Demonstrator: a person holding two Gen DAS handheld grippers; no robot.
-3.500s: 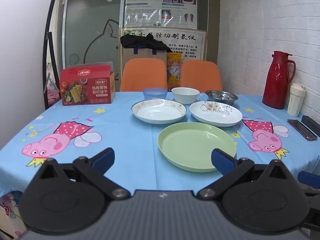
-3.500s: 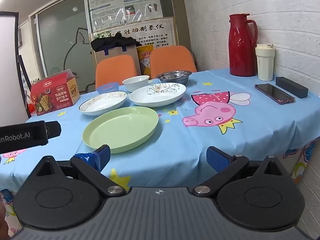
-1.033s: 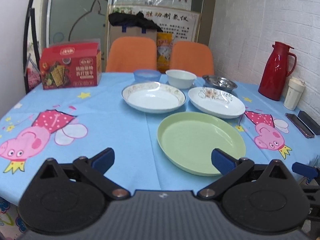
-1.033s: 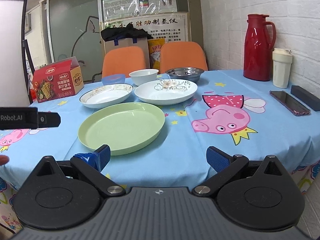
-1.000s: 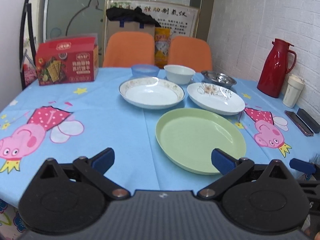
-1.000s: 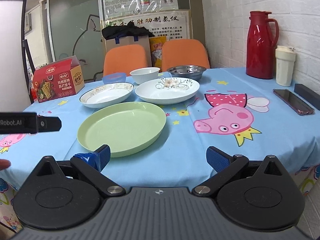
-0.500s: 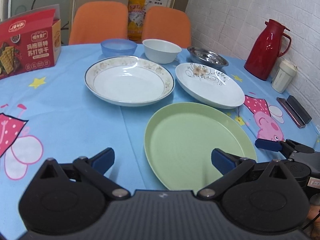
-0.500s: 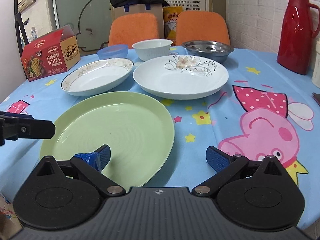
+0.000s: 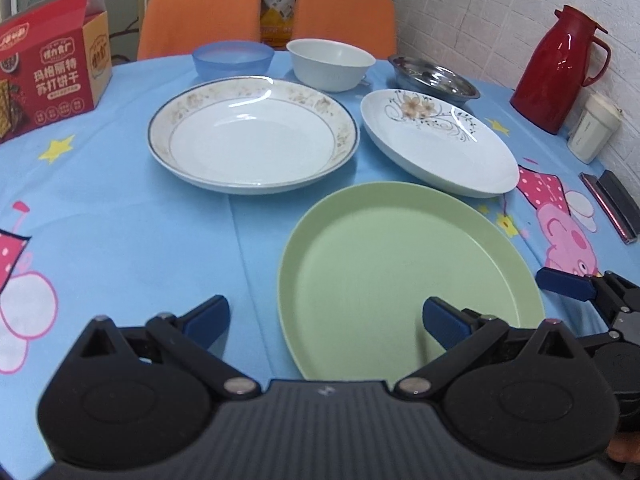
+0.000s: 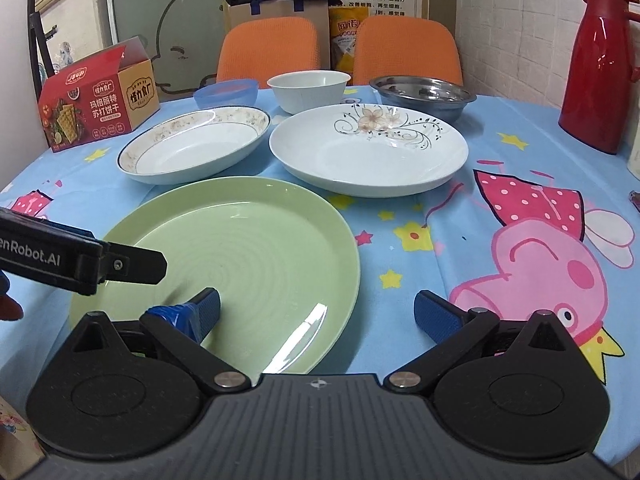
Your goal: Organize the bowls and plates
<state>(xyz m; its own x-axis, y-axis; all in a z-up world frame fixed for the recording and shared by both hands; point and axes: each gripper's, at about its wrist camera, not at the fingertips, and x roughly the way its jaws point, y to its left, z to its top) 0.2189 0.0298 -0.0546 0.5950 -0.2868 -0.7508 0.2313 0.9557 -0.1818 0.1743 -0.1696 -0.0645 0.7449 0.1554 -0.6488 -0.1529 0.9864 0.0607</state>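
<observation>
A green plate (image 9: pixel 400 264) (image 10: pixel 240 248) lies nearest on the blue tablecloth. Behind it sit a gold-rimmed white plate (image 9: pixel 252 140) (image 10: pixel 192 144) and a flower-patterned white plate (image 9: pixel 436 144) (image 10: pixel 368 152). Further back stand a blue bowl (image 9: pixel 232 58), a white bowl (image 9: pixel 330 64) and a steel bowl (image 9: pixel 434 82). My left gripper (image 9: pixel 324 318) is open over the green plate's near left rim. My right gripper (image 10: pixel 316 306) hovers over the plate's near right rim, its jaws opening wide; no pad presses on anything.
A red biscuit box (image 9: pixel 48 68) stands at the far left. A red thermos (image 9: pixel 560 68), a cream cup (image 9: pixel 592 132) and a phone (image 9: pixel 608 208) line the right side by the brick wall. Two orange chairs (image 10: pixel 268 48) stand behind the table.
Both grippers have come forward over the table and tipped downward, so the green plate now fills the near view. The dishes have not moved and nothing was taken hold of.
</observation>
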